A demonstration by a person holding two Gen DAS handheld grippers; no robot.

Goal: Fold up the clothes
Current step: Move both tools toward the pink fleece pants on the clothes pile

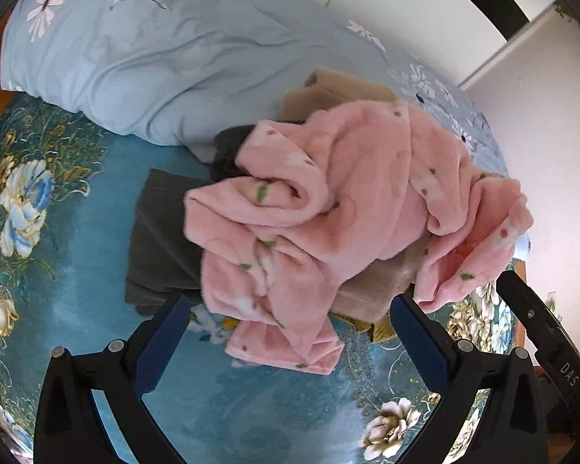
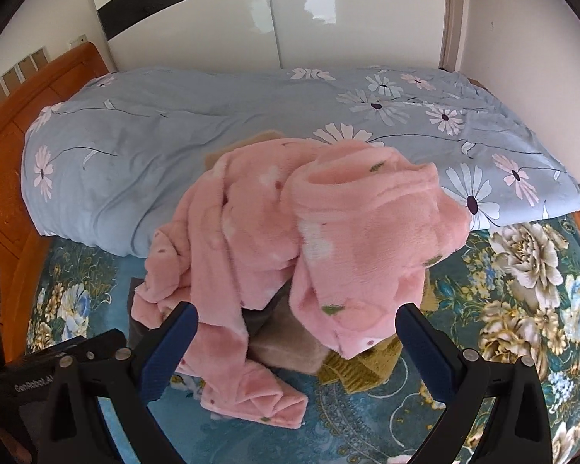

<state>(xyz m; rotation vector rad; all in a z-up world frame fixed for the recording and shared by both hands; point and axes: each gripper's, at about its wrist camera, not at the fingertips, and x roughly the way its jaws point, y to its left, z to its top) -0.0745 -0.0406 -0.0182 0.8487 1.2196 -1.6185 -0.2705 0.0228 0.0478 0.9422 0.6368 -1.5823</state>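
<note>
A crumpled pink fleece garment [image 1: 340, 208] is being seen heaped on top of a pile of clothes on the bed [image 1: 69, 263], near the middle of the teal floral bedspread. Under it, a tan garment [image 1: 371, 290] and a dark grey garment [image 1: 162, 239] are being partly covered, with an olive-green piece [image 2: 363, 367] poking out at the front edge. One pink sleeve or leg is trailing down toward the near side and is lying flat on the bedspread.

The left gripper [image 1: 290, 317] is being held just in front of the pile, its jaws spread wide and gripping nothing. The right gripper [image 2: 295, 332] is being held likewise, jaws wide apart and empty, with the hanging pink fabric sitting between the 2 blue pads but not pinched.

Behind the pile, a light blue flowered duvet [image 2: 212, 116] is being seen bunched along the far side of the bed, touching the clothes. A white wardrobe [image 2: 274, 23] is standing beyond.
</note>
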